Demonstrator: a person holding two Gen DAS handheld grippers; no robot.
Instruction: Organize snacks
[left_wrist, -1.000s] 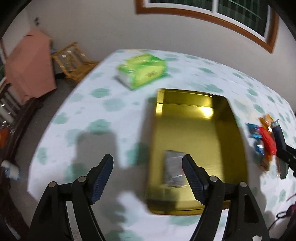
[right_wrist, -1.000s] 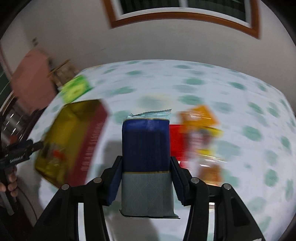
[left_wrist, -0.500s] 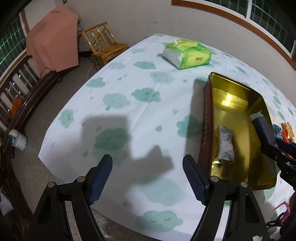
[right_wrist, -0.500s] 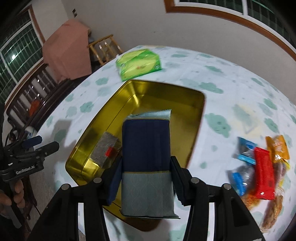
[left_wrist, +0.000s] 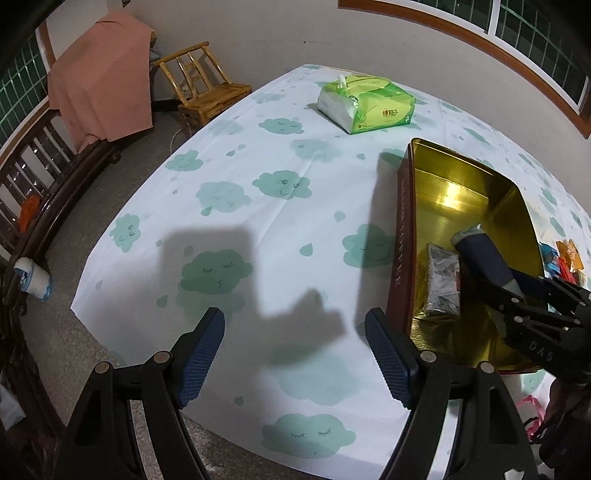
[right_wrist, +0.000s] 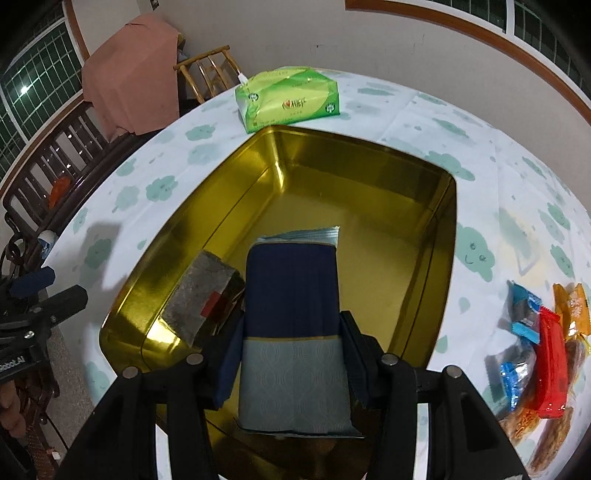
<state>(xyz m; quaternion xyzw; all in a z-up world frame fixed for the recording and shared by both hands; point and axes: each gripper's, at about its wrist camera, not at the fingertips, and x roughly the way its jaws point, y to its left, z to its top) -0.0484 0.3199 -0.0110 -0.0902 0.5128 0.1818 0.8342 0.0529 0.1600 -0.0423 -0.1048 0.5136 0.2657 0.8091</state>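
From the left wrist camera, the left gripper hangs over the near edge of the table, its ribbed blue pads spread wide with nothing between them, only its own shadow on the cloud-printed white cloth below. This view alone shows the tin from outside: a dark red side wall with lettering, set to the right, with a shiny gold lining. Inside it lies a crinkled grey packet, and the right gripper reaches in from the right at a slant, carrying a blue packet over the tin's near half. A soft green tissue pack sits far off on the table, and a wooden chair and a pink cloth stand beyond the table's left edge. From the right wrist camera, the view looks straight down into the tin, a rounded rectangular gold pan. The right gripper is pinching the blue packet by its pale patterned lower end, the flat pack pointing away with its crimped seal at the far tip. The grey packet, with a small red label, lies tilted against the tin's near left corner, just beside the blue one. Only here does the heap of loose snacks show fully, glossy blue, red and orange wrappers on the cloth to the right of the tin. The left gripper appears at the far left edge, too little of it in view to judge its state.
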